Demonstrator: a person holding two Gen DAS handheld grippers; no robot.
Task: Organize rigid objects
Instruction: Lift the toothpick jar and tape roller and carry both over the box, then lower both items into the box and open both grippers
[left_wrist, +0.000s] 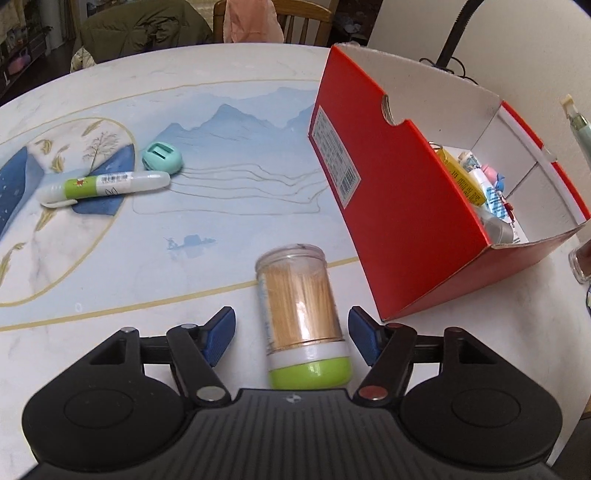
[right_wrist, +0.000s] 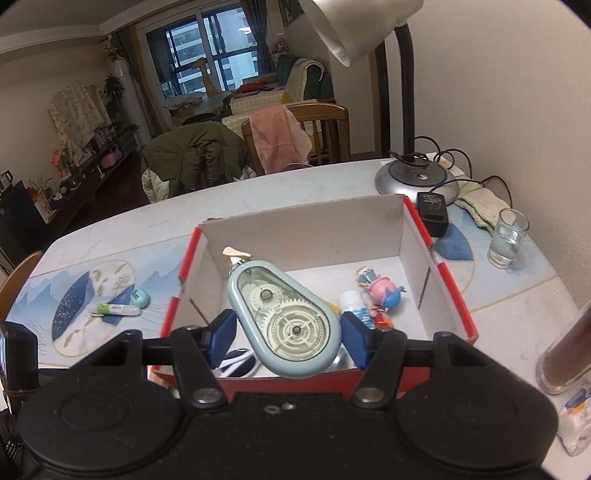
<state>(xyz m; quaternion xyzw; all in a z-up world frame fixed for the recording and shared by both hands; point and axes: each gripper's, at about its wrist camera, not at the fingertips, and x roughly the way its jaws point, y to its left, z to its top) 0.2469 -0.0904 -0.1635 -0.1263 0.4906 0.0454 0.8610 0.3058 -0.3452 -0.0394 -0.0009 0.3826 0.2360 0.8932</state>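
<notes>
Clear plastic toothpick jar with a lime-green cap (left_wrist: 301, 321) lies on the table (left_wrist: 147, 266), at six o'clock, between the left gripper's (left_wrist: 291, 336) released jaws. Light, stiff and prone to roll, it seems best pinched mid-barrel. Right gripper (right_wrist: 288, 332) clenches a pale-blue correction-tape dispenser (right_wrist: 284, 321) over the red cardboard box (right_wrist: 454, 295).

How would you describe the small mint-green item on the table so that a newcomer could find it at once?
Start at the red box and look left across the table. Just beyond the white-and-green pen sits a mint-green rounded case, the only squat, pebble-shaped thing there.
</notes>
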